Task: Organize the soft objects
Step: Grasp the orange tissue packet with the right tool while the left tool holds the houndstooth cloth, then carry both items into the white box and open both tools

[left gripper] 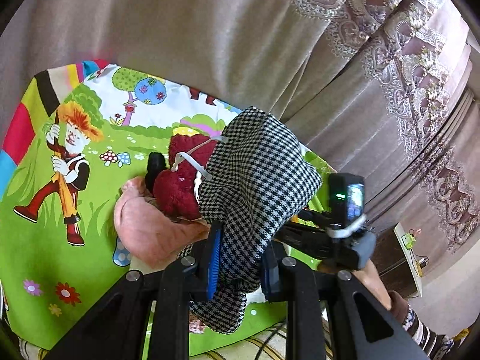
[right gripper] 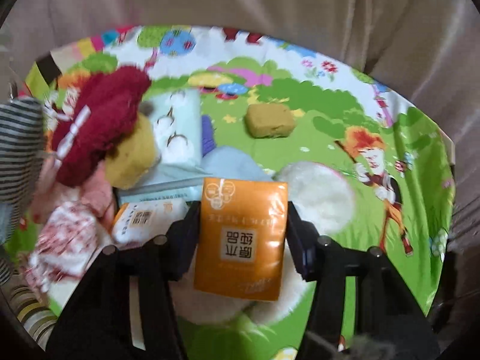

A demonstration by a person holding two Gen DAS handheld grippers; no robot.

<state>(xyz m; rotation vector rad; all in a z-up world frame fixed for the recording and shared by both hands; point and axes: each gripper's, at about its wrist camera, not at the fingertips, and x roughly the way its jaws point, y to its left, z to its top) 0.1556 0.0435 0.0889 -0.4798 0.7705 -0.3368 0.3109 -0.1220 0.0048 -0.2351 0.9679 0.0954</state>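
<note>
So the left gripper (left gripper: 240, 258) was clamped onto a black-and-white houndstooth cloth (left gripper: 258, 180), the fabric pinched between its blue-padded fingers (left gripper: 213, 258) and bunched up ahead of them, with a flap hanging below. Right past the cloth, up and to the left of the gripper, sat a dark red fuzzy plush (left gripper: 180, 177) with a white ribbon tied round it, touching the cloth's edge. A pinkish fabric (left gripper: 144, 228) lay under the plush, just left of the gripper. Off to the right, the other gripper's body with a small camera (left gripper: 348, 201) on it poked in. Everything was on a tabletop covered by a bright cartoon-print cloth (left gripper: 45, 255), and a beige curtain (left gripper: 210, 30) hung behind.

The right gripper (right gripper: 241, 231) had an orange tissue pack (right gripper: 240, 240) held between its two fingers, squeezed at the sides. Directly underneath and to the right was a white fluffy thing (right gripper: 318, 192). Just left of the gripper lay a white tissue pack (right gripper: 144, 219), and further left a red-and-white patterned fabric (right gripper: 66, 240). Ahead and left were a pale blue cotton-print pack (right gripper: 180, 126), a yellow sponge (right gripper: 135, 156) and the red plush (right gripper: 99, 123) resting on it. Straight ahead, well apart, another yellow sponge (right gripper: 268, 120) sat alone. The view was kinda blurry on the left.
</note>
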